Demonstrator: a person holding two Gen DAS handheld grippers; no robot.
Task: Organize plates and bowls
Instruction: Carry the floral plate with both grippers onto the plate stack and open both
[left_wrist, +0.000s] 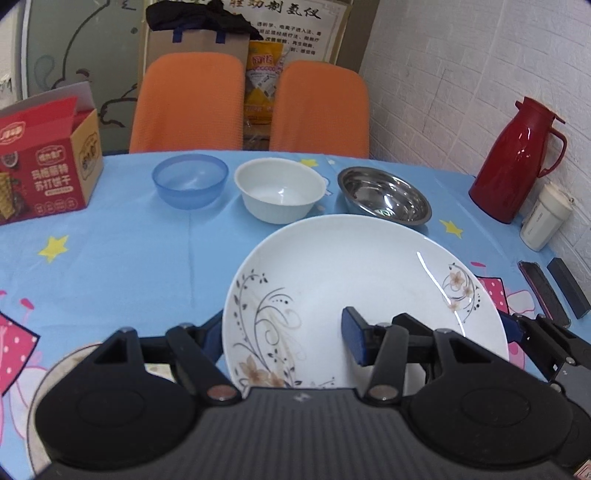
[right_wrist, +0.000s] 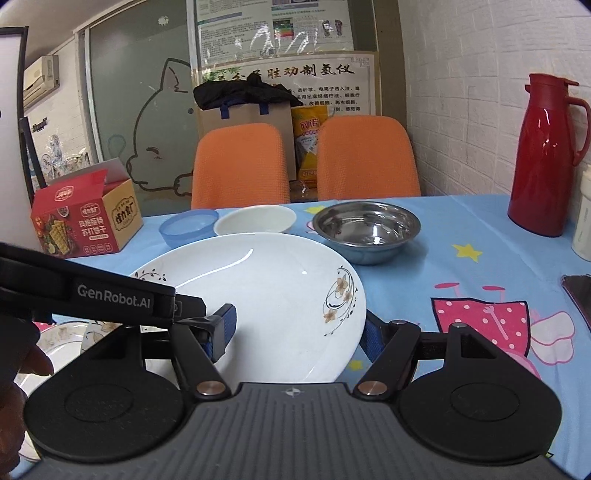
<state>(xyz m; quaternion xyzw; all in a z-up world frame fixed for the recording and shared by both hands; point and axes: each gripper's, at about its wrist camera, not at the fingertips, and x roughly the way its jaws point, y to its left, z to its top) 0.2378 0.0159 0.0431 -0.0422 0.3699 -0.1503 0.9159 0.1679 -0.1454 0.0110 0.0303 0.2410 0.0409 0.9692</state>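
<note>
A large white plate with flower print (left_wrist: 354, 280) (right_wrist: 273, 295) is held up off the blue tablecloth. My left gripper (left_wrist: 284, 338) has one blue pad (left_wrist: 352, 338) on top of the plate and the other under its left rim. My right gripper (right_wrist: 299, 332) likewise has its left pad (right_wrist: 225, 328) over the plate and its right pad (right_wrist: 373, 338) at the plate's right edge. Behind stand a blue bowl (left_wrist: 190, 181) (right_wrist: 188, 225), a white bowl (left_wrist: 280, 188) (right_wrist: 255, 219) and a steel bowl (left_wrist: 384, 194) (right_wrist: 365, 225). Another plate (left_wrist: 59, 373) (right_wrist: 62, 339) lies at lower left.
A red snack box (left_wrist: 44, 162) (right_wrist: 85, 218) stands at the table's left. A red thermos (left_wrist: 517, 158) (right_wrist: 546, 155) and a white cup (left_wrist: 546, 216) stand at the right by the wall. Dark flat items (left_wrist: 550, 295) lie right. Two orange chairs (left_wrist: 251, 107) stand behind the table.
</note>
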